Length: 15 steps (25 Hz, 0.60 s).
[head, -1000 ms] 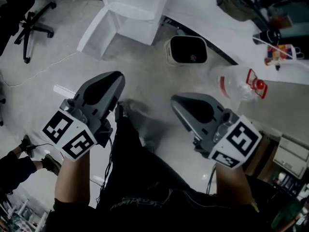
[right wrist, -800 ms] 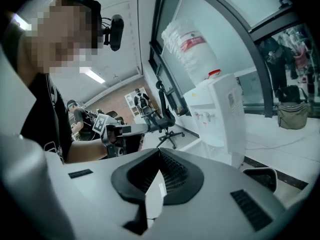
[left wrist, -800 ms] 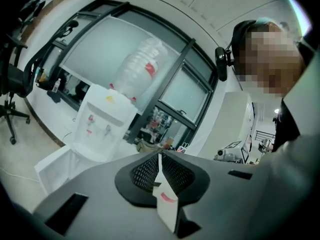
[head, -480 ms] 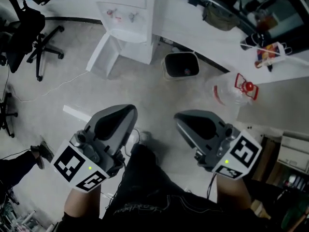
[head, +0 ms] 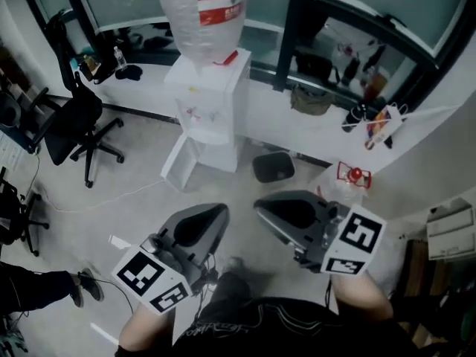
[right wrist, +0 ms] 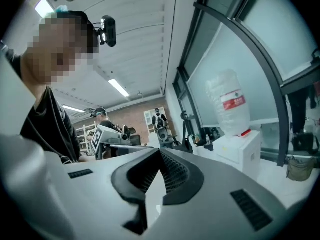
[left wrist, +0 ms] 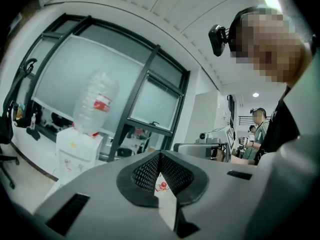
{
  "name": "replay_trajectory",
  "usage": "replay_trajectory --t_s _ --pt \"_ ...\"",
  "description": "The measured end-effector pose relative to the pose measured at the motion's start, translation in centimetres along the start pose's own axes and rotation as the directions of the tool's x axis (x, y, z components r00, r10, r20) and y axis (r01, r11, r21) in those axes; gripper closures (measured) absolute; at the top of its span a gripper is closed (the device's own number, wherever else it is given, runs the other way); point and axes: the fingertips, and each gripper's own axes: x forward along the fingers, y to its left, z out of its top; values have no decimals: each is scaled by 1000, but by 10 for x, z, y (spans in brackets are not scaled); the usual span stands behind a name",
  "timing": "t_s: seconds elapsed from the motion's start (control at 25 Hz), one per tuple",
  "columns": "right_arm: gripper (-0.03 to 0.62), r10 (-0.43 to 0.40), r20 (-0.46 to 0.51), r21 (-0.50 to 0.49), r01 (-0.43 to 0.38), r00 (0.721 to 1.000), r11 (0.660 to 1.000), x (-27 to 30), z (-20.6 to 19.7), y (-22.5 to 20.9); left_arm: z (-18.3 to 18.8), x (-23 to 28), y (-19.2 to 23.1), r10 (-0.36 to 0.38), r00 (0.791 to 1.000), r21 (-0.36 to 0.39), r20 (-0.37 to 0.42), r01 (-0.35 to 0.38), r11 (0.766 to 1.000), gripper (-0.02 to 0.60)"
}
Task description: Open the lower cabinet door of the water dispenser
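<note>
Office: swivel chair [head: 78, 121], water dispenser [head: 208, 103], glazed dark-framed partitions [head: 387, 6], waste bin [head: 273, 167].

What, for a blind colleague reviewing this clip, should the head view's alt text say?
The grey left gripper and right gripper, both shut and empty, point toward a white water dispenser, its lower cabinet door open, topped by a clear plastic bottle.

Black office chair [head: 78, 121], dark bin [head: 273, 168] — red-capped floor bottle [head: 343, 184] nearby

dim, ceiling-lit, fisheye edges w/ dark vignette.
</note>
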Motion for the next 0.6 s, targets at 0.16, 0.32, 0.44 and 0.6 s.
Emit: replay_trajectory --t_s 0.16,0.32,0.44,0.6 --pt "582 15 38 -13 -14 999 1000 -20 39 36 39 -25 -39 -17 1000 56 23 16 998 581" --pt "582 42 84 -36 -39 996 999 -33 70 74 67 -50 -71 -18 999 111 30 14 994 581" --pt "582 54 88 -78 -47 995 996 -39 82 102 82 -66 -98 -34 999 163 42 27 986 581" --pt "582 66 97 -125 -54 993 991 -47 94 130 96 -82 -124 -58 997 224 53 45 974 581"
